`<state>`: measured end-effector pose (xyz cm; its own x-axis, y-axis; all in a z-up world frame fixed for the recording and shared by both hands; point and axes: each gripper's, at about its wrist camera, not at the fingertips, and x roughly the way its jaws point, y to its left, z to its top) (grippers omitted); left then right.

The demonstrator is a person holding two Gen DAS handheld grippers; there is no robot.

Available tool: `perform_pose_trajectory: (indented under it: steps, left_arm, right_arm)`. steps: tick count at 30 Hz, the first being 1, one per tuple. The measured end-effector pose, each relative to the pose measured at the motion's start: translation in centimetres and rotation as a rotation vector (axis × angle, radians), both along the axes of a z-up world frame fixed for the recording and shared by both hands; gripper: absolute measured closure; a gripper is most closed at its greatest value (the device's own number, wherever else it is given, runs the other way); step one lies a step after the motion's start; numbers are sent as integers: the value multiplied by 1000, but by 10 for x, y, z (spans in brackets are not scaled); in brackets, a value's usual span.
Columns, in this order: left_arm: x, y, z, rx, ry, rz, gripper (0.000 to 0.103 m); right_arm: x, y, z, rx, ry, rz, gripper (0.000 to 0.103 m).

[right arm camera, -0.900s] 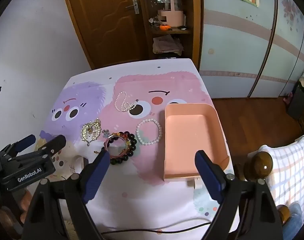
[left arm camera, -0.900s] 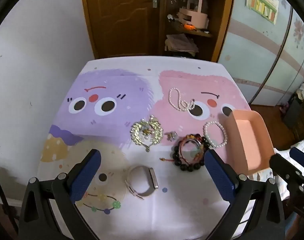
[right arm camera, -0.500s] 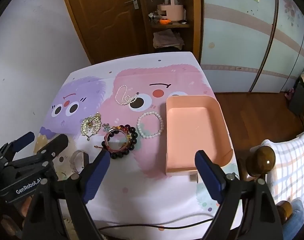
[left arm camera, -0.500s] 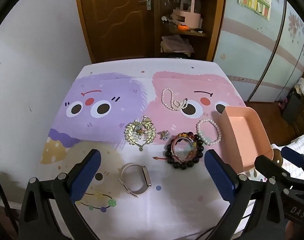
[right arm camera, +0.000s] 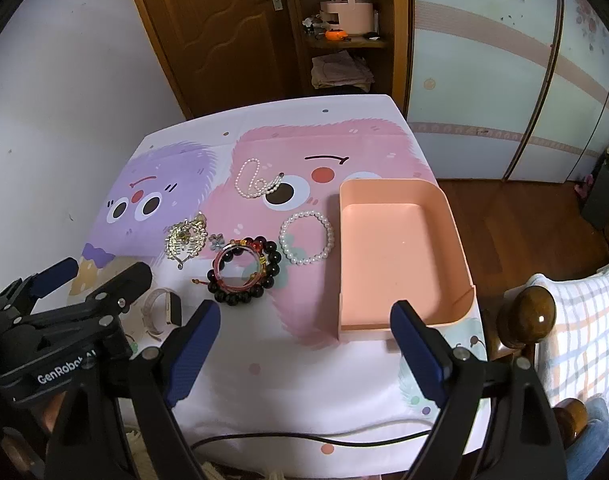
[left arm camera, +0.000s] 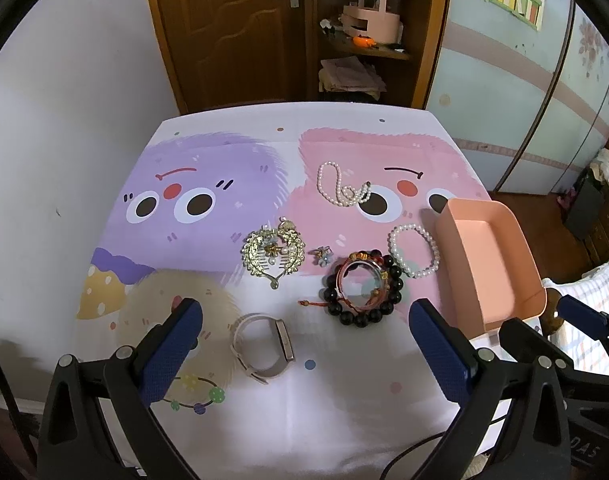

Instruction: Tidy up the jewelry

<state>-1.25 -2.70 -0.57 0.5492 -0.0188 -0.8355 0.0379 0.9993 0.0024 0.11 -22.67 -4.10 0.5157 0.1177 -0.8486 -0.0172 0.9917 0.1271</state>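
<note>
The left hand-held gripper [left arm camera: 304, 332] and right hand-held gripper [right arm camera: 304, 328] hang empty, jaws wide apart, over the counter's [left arm camera: 344, 420] near edge. Jewelry lies mid-counter: watch [left arm camera: 263, 347] nearest, bead bracelets [left arm camera: 363, 288] just left of the empty pink tray [right arm camera: 400, 256]. The stacked, overlapping bracelets could snag together when gripped; since earlier, both views have drawn back slightly.

Left gripper [left arm camera: 304, 344], lower part of its own view: jaws spread wide, angled steeply downward, holding nothing. Right gripper [right arm camera: 304, 344], likewise at lower frame: jaws wide apart and empty, pitched downward.
</note>
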Motion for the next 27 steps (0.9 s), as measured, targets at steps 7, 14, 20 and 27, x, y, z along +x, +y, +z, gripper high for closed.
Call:
perform_pose_trajectory:
  steps: [7, 14, 20, 27]
  left_arm:
    - [2, 0, 0, 0, 13, -4, 1]
    - [2, 0, 0, 1, 15, 0, 1]
    - [1, 2, -2, 0, 18, 7, 1]
    - [1, 5, -3, 1, 25, 15, 1]
  right_arm:
    - [0, -1, 2, 6, -4, 4, 15]
    - [-1, -3, 3, 7, -3, 9, 15]
    - [-2, 1, 6, -2, -14, 20, 15]
    - [-4, 4, 5, 1, -16, 24, 15]
